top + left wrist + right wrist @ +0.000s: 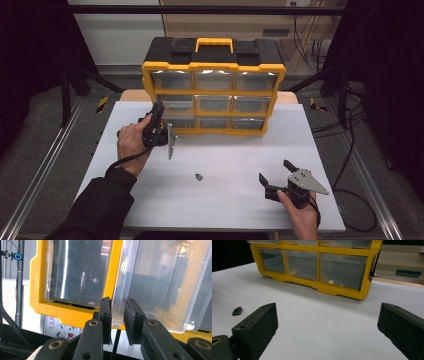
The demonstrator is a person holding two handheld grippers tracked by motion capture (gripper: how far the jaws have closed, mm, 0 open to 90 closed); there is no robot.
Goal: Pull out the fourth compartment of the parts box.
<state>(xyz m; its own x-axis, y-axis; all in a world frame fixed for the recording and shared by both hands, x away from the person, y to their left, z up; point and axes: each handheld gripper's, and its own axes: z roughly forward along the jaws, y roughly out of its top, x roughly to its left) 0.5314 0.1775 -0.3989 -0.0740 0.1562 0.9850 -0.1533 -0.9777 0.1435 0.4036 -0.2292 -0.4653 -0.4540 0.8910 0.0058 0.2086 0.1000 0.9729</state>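
A yellow and black organizer box (215, 92) with clear drawers stands at the back of the white table (225, 205). My left gripper (159, 109), turned on its side, is at the box's left column, low down. In the left gripper view it (117, 302) is shut on the front lip of a clear drawer (155, 285), which stands a little out of the yellow frame (72, 313). My right gripper (275, 170) rests open near the front right of the table, empty (328, 310). A small dark piece (199, 176) lies on the table between the hands (237, 311).
The box's other drawers (343, 271) sit shut in the frame. Metal rails (42, 165) run along both sides of the table, and cables (350, 150) trail on the floor to the right.
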